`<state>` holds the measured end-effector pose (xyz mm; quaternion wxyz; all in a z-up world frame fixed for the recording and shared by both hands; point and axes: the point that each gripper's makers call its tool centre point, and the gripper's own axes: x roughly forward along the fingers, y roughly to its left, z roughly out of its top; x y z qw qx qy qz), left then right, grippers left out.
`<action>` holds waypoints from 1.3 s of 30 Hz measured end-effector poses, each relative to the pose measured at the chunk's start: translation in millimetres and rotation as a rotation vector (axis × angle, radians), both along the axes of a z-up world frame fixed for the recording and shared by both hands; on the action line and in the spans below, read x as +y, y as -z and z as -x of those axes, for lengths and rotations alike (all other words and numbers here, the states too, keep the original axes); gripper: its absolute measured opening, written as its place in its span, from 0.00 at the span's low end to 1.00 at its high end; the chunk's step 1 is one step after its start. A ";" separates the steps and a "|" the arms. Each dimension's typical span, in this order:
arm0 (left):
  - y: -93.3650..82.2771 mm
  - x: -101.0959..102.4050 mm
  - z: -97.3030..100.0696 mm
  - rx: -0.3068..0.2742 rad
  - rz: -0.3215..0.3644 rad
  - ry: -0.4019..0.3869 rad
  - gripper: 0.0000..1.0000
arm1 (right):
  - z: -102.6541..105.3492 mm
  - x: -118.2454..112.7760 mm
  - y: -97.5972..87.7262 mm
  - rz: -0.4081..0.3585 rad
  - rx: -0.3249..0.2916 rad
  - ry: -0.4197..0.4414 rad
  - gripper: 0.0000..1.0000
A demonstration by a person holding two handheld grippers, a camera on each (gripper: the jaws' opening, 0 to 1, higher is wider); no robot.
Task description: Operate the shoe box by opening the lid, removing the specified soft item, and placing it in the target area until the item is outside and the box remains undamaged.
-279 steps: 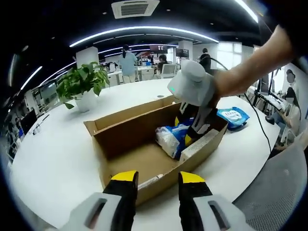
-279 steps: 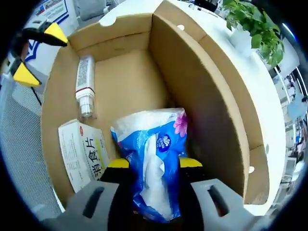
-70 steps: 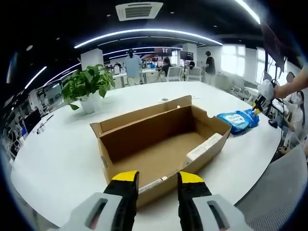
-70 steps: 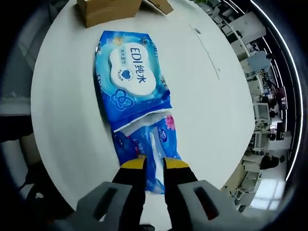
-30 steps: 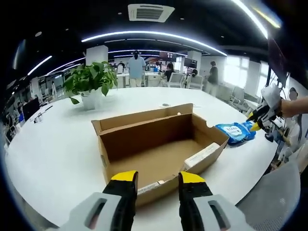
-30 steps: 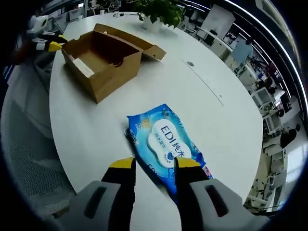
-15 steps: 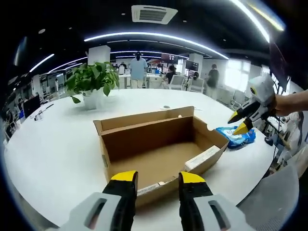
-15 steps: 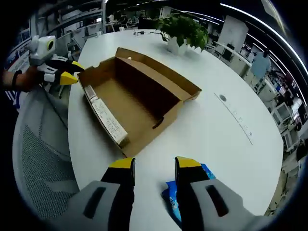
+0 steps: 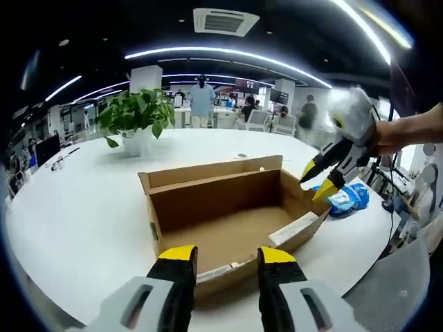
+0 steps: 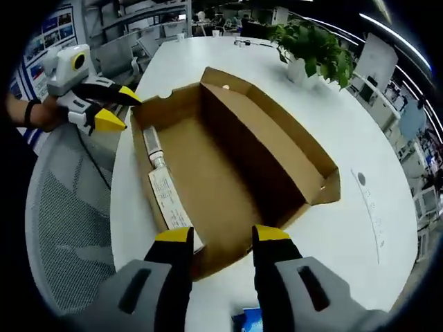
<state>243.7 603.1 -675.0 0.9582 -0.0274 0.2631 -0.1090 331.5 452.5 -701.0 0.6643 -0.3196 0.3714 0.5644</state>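
- I am looking along my left tongs [image 9: 222, 254], whose yellow-tipped jaws are standing apart with nothing between them, just in front of the near wall of the open cardboard shoe box [image 9: 208, 200].
- The shoe box is sitting on a round white tabletop [image 9: 76, 200], with its lid flap standing up along the far side.
- Inside the box, a flat white carton [image 10: 173, 205] is lying against one long wall, and a small tube [image 10: 153, 148] is lying beyond it.
- My right tongs [image 9: 318, 181] are reaching in from the right, hovering above the box's right end, jaws spread and empty.
- The blue soft pack [image 9: 348, 198] is lying outside the box on the tabletop, just past its right end.
- In the right gripper view, I am looking down into the box past my right tongs [image 10: 218, 235]; the left tongs [image 10: 111, 105] are showing at upper left, held by a hand [image 10: 38, 114].
- A potted plant [image 9: 135, 119] is standing farther back on the tabletop.
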 end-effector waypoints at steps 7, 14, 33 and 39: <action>-2.0 5.9 -0.8 -0.010 0.010 -0.030 0.35 | 14.4 27.1 15.5 0.046 0.059 -0.162 0.39; -2.2 8.8 -1.1 -0.011 0.022 -0.046 0.35 | 20.2 46.3 31.2 0.092 0.123 -0.236 0.46; -4.6 9.3 -0.9 -0.005 0.018 -0.062 0.34 | -8.2 38.1 31.5 0.066 0.094 -0.127 0.46; -3.6 9.4 -0.8 -0.001 0.014 -0.061 0.34 | -3.5 42.4 25.2 0.055 0.071 -0.175 0.41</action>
